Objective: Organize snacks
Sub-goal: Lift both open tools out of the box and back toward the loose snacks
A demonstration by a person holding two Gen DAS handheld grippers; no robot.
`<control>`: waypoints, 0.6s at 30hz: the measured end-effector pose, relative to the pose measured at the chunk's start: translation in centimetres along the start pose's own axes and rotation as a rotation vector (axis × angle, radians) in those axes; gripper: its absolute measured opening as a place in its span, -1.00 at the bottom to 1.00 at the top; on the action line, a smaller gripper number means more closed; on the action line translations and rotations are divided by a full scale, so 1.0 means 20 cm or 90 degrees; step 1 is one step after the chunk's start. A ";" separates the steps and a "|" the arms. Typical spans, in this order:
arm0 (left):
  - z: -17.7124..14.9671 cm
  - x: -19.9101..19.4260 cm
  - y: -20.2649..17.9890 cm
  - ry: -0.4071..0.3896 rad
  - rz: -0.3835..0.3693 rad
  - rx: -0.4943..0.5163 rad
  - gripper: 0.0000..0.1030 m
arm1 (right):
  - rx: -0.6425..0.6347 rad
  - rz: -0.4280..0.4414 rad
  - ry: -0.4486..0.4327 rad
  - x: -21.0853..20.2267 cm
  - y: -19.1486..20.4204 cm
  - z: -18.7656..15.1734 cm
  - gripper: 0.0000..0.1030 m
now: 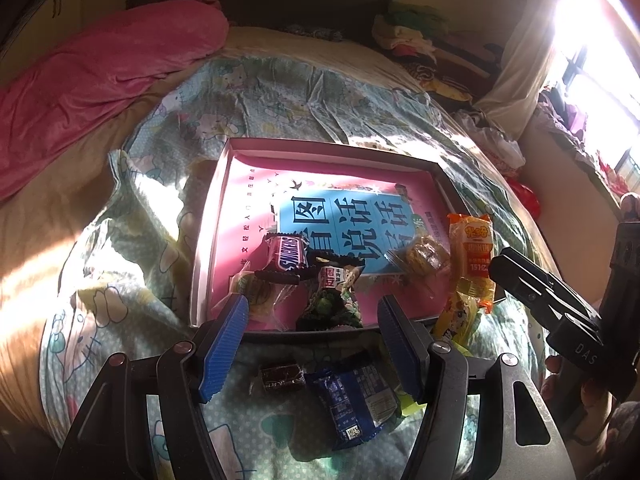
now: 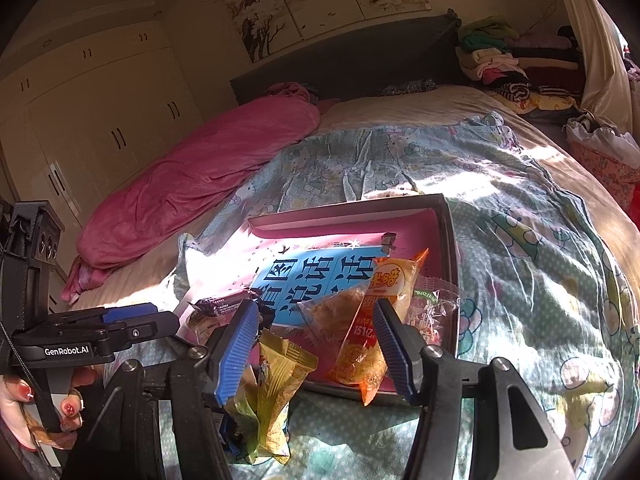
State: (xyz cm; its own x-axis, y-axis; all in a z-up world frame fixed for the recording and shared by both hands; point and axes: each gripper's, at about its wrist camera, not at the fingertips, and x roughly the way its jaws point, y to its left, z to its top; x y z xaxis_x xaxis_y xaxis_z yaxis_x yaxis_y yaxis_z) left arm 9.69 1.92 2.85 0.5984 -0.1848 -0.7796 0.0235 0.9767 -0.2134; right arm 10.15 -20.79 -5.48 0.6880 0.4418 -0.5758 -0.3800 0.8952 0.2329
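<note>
Nearest on the bed's patterned quilt (image 1: 280, 92), just short of the near edge of the box (image 1: 208, 248), lie a small dark wrapped candy (image 1: 281, 376) and a blue snack packet (image 1: 354, 404); the left gripper (image 1: 312, 340) hangs above them with its blue-padded jaws spread wide and nothing between them. In the right wrist view a yellow-green packet (image 2: 276, 384) lies on the quilt at the box's near edge, beside the left pad of the right gripper (image 2: 314, 348), whose jaws also stand wide apart, holding nothing. An orange snack packet (image 2: 374, 320) lies between those jaws, draped over the box's near right corner. Inside the pink-lined box, along its near edge, sit a Snickers bar (image 1: 289, 254), a green cartoon-printed packet (image 1: 334, 300) and a clear-wrapped golden pastry (image 1: 426, 256). Beyond the box, a pink blanket (image 2: 192, 184) lies along the far left side of the bed.
</note>
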 end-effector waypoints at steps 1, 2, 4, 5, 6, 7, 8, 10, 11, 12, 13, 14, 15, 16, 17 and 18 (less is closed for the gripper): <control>0.00 0.00 0.00 0.000 0.000 0.001 0.34 | -0.001 0.000 -0.001 0.00 0.00 0.00 0.15; -0.01 0.00 -0.01 0.000 -0.001 0.003 0.34 | -0.001 0.000 -0.001 -0.01 0.01 -0.01 0.15; -0.01 -0.01 -0.02 0.002 -0.001 0.005 0.34 | -0.002 -0.001 0.000 -0.02 0.01 -0.01 0.15; -0.02 -0.01 -0.02 0.002 -0.002 0.006 0.34 | -0.002 -0.002 0.001 -0.02 0.01 -0.02 0.15; -0.02 -0.01 -0.03 0.003 -0.004 0.007 0.34 | -0.002 -0.004 0.001 -0.02 0.01 -0.02 0.15; -0.02 -0.01 -0.03 0.004 -0.005 0.010 0.34 | -0.003 -0.005 0.002 -0.02 0.01 -0.02 0.15; -0.03 -0.01 -0.04 0.004 -0.003 0.013 0.34 | -0.002 -0.007 0.002 -0.03 0.01 -0.03 0.15; -0.04 -0.02 -0.05 0.004 -0.005 0.019 0.34 | 0.000 -0.010 0.002 -0.04 0.01 -0.04 0.15; -0.04 -0.02 -0.06 0.004 -0.005 0.022 0.34 | 0.000 -0.013 0.001 -0.05 0.01 -0.04 0.15; -0.05 -0.02 -0.07 0.005 -0.002 0.026 0.34 | 0.000 -0.014 0.001 -0.05 0.02 -0.04 0.15; -0.05 -0.02 -0.07 0.005 0.002 0.028 0.34 | 0.000 -0.015 0.002 -0.06 0.02 -0.05 0.15; -0.06 -0.02 -0.08 0.005 0.004 0.030 0.34 | -0.001 -0.017 0.002 -0.06 0.02 -0.05 0.15; -0.06 -0.02 -0.08 0.006 0.003 0.030 0.34 | -0.002 -0.019 0.003 -0.07 0.02 -0.06 0.15; -0.06 -0.02 -0.08 0.007 0.002 0.030 0.34 | -0.002 -0.020 0.003 -0.07 0.02 -0.06 0.15; -0.07 -0.03 -0.08 0.007 0.002 0.030 0.34 | -0.001 -0.019 0.004 -0.07 0.02 -0.06 0.15; -0.07 -0.03 -0.09 0.008 0.001 0.031 0.35 | 0.000 -0.019 0.004 -0.07 0.02 -0.07 0.17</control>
State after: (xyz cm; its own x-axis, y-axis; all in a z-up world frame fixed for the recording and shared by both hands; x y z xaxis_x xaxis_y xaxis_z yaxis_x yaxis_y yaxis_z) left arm 8.16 0.19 2.81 0.5879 -0.1848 -0.7875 0.0616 0.9809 -0.1842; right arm 8.10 -21.09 -5.56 0.6950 0.4144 -0.5876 -0.3595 0.9080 0.2151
